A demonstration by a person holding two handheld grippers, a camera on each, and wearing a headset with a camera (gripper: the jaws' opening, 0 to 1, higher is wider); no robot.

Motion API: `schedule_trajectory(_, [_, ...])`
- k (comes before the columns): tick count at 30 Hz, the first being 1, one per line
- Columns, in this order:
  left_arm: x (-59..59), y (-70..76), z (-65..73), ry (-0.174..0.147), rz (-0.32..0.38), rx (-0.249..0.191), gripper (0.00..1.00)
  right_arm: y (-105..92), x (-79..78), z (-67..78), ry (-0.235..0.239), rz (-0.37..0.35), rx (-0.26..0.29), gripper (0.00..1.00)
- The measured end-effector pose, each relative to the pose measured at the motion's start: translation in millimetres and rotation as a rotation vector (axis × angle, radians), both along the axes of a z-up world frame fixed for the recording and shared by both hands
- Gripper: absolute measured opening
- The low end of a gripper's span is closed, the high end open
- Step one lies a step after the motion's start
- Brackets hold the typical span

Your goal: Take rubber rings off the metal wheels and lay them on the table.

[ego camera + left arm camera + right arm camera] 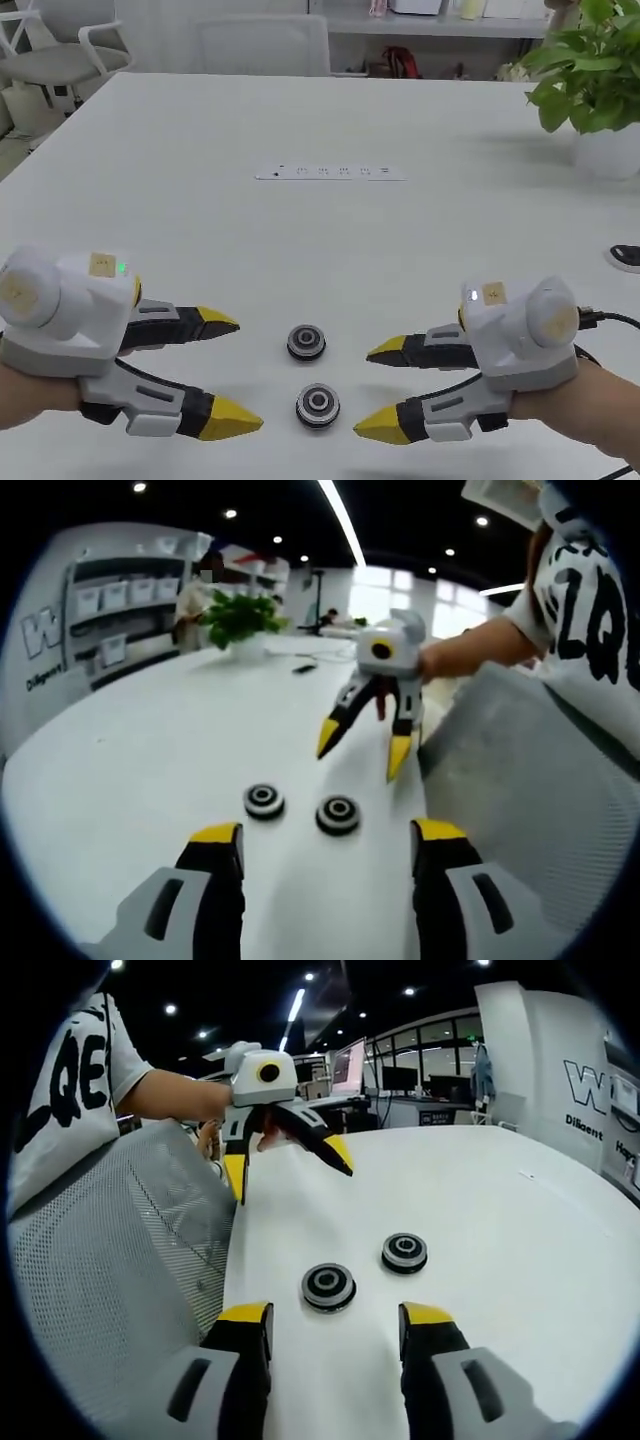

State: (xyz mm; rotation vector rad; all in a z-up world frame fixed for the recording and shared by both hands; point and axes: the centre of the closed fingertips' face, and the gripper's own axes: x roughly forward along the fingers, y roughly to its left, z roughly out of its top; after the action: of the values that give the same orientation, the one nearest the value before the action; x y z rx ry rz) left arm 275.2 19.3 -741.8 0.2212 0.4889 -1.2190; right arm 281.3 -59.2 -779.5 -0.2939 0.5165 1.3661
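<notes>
Two small metal wheels with black rubber rings lie flat on the white table (330, 240). The far wheel (306, 342) (264, 800) (404, 1252) and the near wheel (318, 405) (338, 814) (329, 1286) sit a short gap apart. My left gripper (237, 372) (328, 835) (290, 1167) is open just left of them, its yellow tips pointing at the pair. From the other side, my right gripper (370, 390) (335, 1313) (370, 740) faces them, open too. Neither gripper touches a wheel, and nothing is held.
A white power strip (330, 173) lies flat at mid-table. A potted plant (590, 80) stands at the far right, with a small black object (625, 257) at the right edge. Chairs (262, 45) stand beyond the far edge. A grey mesh chair (120, 1260) is close to the near edge.
</notes>
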Motion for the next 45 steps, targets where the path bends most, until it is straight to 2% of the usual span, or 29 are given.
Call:
schedule_trajectory(6, [-1.5, -6.4, -3.3, 0.007, -0.028, 0.004, 0.65, 3.8, -1.2, -3.8, 0.017, 0.010, 0.002, 0.44])
schedule_trajectory(11, [-0.4, -7.8, -8.7, 0.032, -0.030, -0.002, 0.61, 4.9, -1.0, -7.5, 0.021, 0.016, -0.005, 0.42])
schedule_trajectory(19, [0.6, -13.9, -11.6, 0.049, -0.039, -0.009, 0.56, 8.5, 0.7, -7.9, 0.035, 0.016, 0.007, 0.37])
schedule_trajectory(25, [-2.0, -21.2, -15.8, 0.055, -0.067, 0.004, 0.54, 11.1, -1.1, -13.4, 0.043, 0.033, -0.009, 0.35])
schedule_trajectory(28, [-3.6, -24.4, -17.8, 0.070, -0.080, 0.003, 0.52, 12.0, -1.3, -14.5, 0.044, 0.040, -0.013, 0.34])
schedule_trajectory(33, [-3.3, -29.0, -20.7, 0.069, -0.090, 0.010, 0.47, 15.3, -3.3, -18.5, 0.051, 0.057, -0.028, 0.32])
schedule_trajectory(36, [-0.7, -31.2, -22.5, 0.057, -0.089, 0.016, 0.46, 15.6, -5.4, -23.3, 0.043, 0.078, -0.054, 0.31])
schedule_trajectory(41, [-2.0, -36.5, -28.2, 0.065, -0.106, 0.023, 0.42, 16.7, -3.5, -23.1, 0.047, 0.072, -0.049, 0.30])
schedule_trajectory(45, [-1.6, -42.3, -31.8, 0.059, -0.117, 0.031, 0.41, 18.4, -2.7, -21.4, 0.047, 0.071, -0.041, 0.29])
